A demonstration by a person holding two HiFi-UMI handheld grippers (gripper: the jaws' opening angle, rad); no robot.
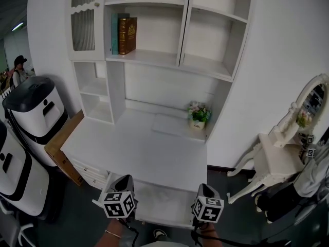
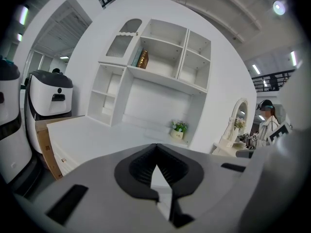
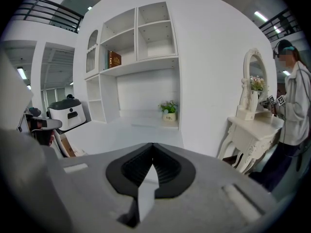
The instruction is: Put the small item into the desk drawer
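Note:
A white desk (image 1: pixel 128 148) with a shelf unit stands in front of me. At its back right sits a small pot of flowers (image 1: pixel 198 115), also visible in the left gripper view (image 2: pixel 178 129) and the right gripper view (image 3: pixel 168 109). A flat white pad (image 1: pixel 169 125) lies beside the pot. A white drawer-like panel (image 1: pixel 163 202) juts out of the desk's front edge, between my grippers. My left gripper (image 1: pixel 125 182) (image 2: pixel 155 147) and my right gripper (image 3: pixel 153 145) (image 1: pixel 204 188) hover at that front edge. Both have their jaws together and hold nothing.
Books (image 1: pixel 126 35) stand on an upper shelf. Small drawers (image 1: pixel 90 173) sit at the desk's left front, with a wooden board (image 1: pixel 61 148) and white machines (image 1: pixel 36 112) beside them. A white dressing table with a mirror (image 1: pixel 288 153) stands at the right, with a person (image 3: pixel 294 101) next to it.

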